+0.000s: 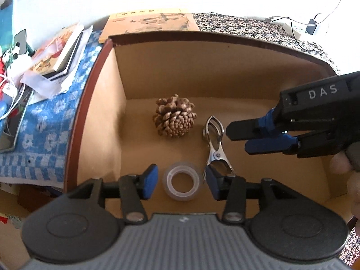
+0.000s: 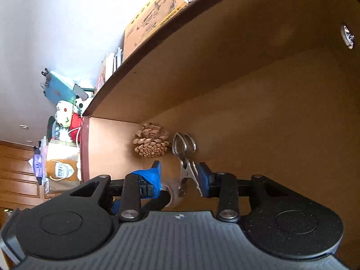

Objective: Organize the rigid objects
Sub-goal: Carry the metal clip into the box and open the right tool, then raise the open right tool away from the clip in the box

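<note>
Inside the brown cardboard box (image 1: pixel 108 112), from the left: scaly brown pine cone (image 1: pixel 174 118), clear plastic tape roll (image 1: pixel 181 184), shiny metal spring clamp (image 1: pixel 214 144), all lying on the floor. Left gripper (image 1: pixel 181 183) fingers (image 1: pixel 150 181) parted either side of the tape roll, not pressing, apparently just released. Right gripper (image 1: pixel 238 138) empty, its fingers a narrow gap apart, near the clamp. Probably next: fetching another rigid item.

Inside the cardboard box (image 1: pixel 225 72), the pine cone (image 1: pixel 174 118) sits toward the back wall, the metal clip (image 1: pixel 214 144) just right of it, and the tape roll (image 1: pixel 182 181) in front, between both.
</note>
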A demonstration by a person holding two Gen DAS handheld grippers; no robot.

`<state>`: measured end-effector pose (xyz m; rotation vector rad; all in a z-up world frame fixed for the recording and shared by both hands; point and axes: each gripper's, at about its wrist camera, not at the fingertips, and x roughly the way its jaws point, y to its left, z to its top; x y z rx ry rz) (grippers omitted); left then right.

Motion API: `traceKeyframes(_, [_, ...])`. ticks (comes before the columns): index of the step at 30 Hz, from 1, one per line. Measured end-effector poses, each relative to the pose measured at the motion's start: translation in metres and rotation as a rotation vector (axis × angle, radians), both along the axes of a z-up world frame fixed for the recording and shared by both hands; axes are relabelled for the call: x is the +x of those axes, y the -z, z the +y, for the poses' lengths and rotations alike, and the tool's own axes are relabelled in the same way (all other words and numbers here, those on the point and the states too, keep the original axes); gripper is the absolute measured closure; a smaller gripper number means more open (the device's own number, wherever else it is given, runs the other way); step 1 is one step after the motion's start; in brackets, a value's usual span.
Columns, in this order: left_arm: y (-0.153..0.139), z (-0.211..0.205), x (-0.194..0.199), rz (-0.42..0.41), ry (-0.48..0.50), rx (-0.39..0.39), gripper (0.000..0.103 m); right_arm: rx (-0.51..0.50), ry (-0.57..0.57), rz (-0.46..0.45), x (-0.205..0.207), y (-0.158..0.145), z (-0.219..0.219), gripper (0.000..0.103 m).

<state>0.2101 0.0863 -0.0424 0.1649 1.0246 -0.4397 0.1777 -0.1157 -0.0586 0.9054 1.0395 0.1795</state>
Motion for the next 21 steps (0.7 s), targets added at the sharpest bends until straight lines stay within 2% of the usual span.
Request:
traceKeyframes(4, [0.0,0.0,-0.001,0.006,-0.005,-0.001,0.054,-0.03,0.021,0.007,-0.002,-0.001,0.0,0.082])
traceKeyframes(12, [0.003,-0.008,-0.001,0.026,-0.014,-0.001,0.054,-0.1,0.032,-0.079,-0.003,-0.008,0.0,0.082])
traceKeyframes(21, [0.005,-0.016,-0.004,0.013,-0.042,0.046,0.053,-0.16,0.046,-0.159,-0.007,-0.016,-0.002,0.082])
